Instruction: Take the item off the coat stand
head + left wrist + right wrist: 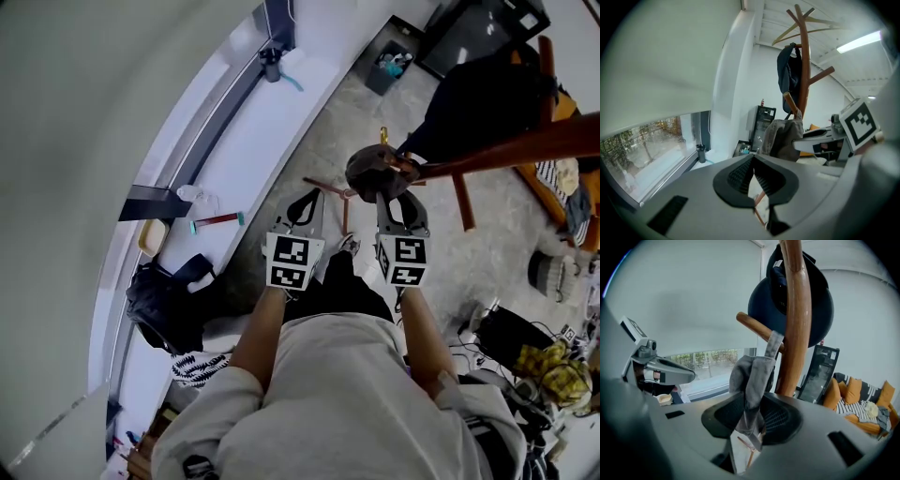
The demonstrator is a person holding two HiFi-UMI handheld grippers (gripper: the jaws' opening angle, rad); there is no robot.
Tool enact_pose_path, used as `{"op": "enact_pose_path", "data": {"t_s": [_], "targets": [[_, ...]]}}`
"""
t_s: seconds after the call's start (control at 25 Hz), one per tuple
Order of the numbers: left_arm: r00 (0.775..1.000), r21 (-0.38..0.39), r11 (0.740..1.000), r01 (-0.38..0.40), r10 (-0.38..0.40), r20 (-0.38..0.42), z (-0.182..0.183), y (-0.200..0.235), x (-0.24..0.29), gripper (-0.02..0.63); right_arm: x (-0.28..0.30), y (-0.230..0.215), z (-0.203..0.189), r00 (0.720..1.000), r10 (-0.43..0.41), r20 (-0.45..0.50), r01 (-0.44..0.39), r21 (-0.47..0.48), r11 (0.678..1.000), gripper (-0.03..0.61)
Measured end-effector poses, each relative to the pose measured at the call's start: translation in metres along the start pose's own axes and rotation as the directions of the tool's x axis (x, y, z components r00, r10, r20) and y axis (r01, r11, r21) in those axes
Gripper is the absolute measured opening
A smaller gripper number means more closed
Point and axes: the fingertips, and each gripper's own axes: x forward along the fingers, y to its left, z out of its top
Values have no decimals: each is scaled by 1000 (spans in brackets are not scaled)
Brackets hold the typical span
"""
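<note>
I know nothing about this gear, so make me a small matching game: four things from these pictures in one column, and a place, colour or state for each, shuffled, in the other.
Things:
1. dark blue bag
2. grey cloth
3. left gripper
4. coat stand

Descriptions:
A. brown wood
B. jaws together, nothing in them
C. hung high up on the stand
D. hanging between the jaws of the right gripper

Pairs: 1-C, 2-D, 3-B, 4-A
</note>
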Motion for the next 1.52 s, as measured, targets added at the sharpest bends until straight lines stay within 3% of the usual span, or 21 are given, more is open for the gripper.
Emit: {"op": "enact_pose_path", "data": {"t_s": [0.08, 0.24, 1.52], "targets": [[1000, 0, 1000, -3, 3, 6, 2, 0, 2, 9, -1, 1, 3, 1000, 9, 17, -9, -13, 1000, 71], [1000, 5, 1000, -7, 7, 14, 5, -2, 5, 9, -4, 5, 4, 999, 34, 43, -32, -32, 999, 42], [993, -6, 1000, -25, 25, 115, 25, -15, -23, 9, -53, 46, 76, 962, 166, 216, -131, -166, 977, 32]]}}
